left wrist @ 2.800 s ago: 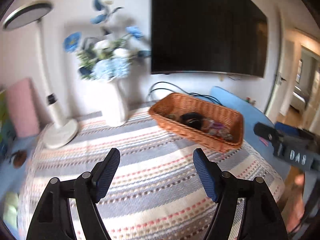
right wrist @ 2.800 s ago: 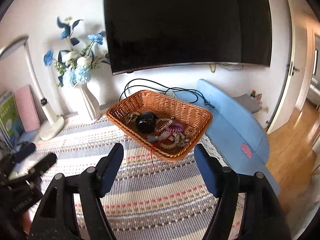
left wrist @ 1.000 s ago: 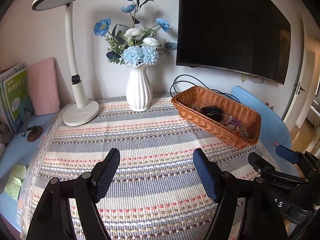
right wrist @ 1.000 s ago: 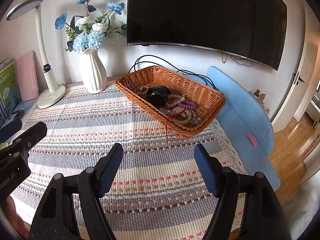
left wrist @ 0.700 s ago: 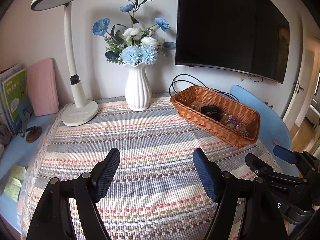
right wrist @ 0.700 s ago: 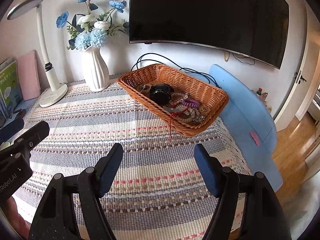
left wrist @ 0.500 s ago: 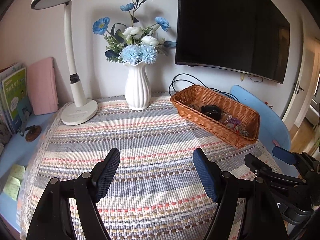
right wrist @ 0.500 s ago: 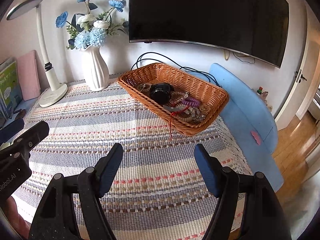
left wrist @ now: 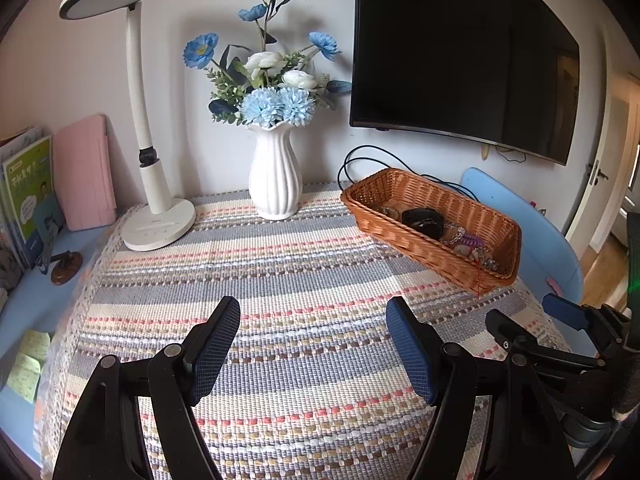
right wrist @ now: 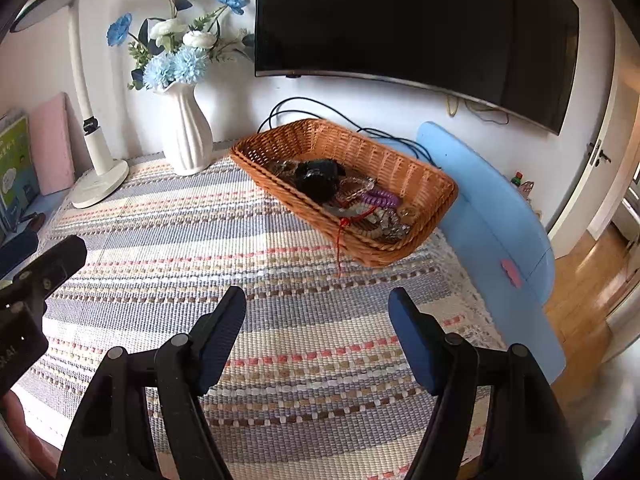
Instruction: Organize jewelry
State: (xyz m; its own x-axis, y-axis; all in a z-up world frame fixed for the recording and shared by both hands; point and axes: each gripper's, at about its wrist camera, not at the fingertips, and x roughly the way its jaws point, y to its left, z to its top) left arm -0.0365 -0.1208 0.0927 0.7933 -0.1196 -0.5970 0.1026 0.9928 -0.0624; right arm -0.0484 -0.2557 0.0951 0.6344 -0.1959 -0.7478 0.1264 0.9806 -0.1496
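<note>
A brown wicker basket [right wrist: 416, 178] stands on the striped tablecloth [right wrist: 256, 240] at the back right; it also shows in the left wrist view [left wrist: 420, 194]. It holds a black item [right wrist: 318, 178], a purple spiral band [right wrist: 380, 199], beaded bracelets [right wrist: 384, 224] and a red cord [right wrist: 340, 240] that hangs over its front rim. My right gripper [right wrist: 316, 336] is open and empty, above the cloth in front of the basket. My left gripper [left wrist: 312, 344] is open and empty, above the cloth's middle front. The right gripper also shows in the left wrist view [left wrist: 536, 320].
A white vase of blue flowers [left wrist: 274, 176] and a white desk lamp [left wrist: 156, 216] stand at the back of the cloth. Books [left wrist: 28, 200] and a pink case [left wrist: 84, 172] stand at far left. A blue chair back [right wrist: 492, 216] is right of the table; a dark screen [right wrist: 416, 20] hangs on the wall.
Both views have pulled back and swung left since the earliest frames. Over the last second the right gripper has edged slightly closer to the basket; the left has barely moved.
</note>
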